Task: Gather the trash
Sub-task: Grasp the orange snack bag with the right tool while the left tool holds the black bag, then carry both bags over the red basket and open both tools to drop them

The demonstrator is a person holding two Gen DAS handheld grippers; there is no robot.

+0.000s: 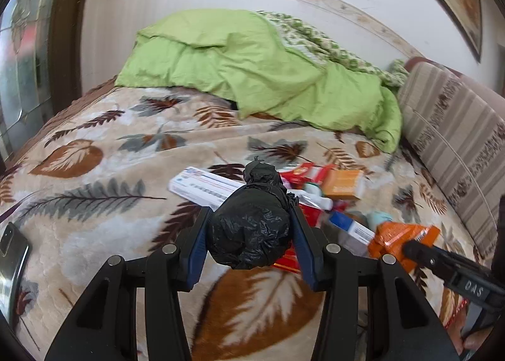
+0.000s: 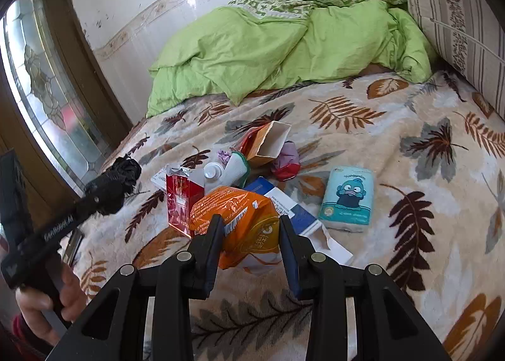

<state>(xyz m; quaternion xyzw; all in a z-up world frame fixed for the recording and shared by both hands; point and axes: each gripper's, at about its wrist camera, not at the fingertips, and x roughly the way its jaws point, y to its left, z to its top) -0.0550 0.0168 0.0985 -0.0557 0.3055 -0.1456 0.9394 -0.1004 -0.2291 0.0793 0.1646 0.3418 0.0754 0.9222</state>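
On the bed (image 2: 394,127), the trash pile (image 2: 240,168) lies at twelve o'clock of the right gripper (image 2: 249,234), clamped on the orange bag (image 2: 236,212). The left gripper (image 1: 252,225) pinches the black bag (image 1: 252,234); it should be shaken open before loading.

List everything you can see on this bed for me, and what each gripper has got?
black bag bundle: one, black, clamped in the left gripper
orange wrapper: one, orange, clamped in the right gripper
red carton: one, red, left of the wrapper
blue and white box: one, behind the wrapper
tissue pack: one, pale blue, right of the pile
long white box: one, behind the bundle
phone: one, dark, left edge
green duvet: one, by the wall
leaf blanket: one, beige, covering the bed
left gripper: one, black
right gripper: one, black
hand: one, holding the left gripper
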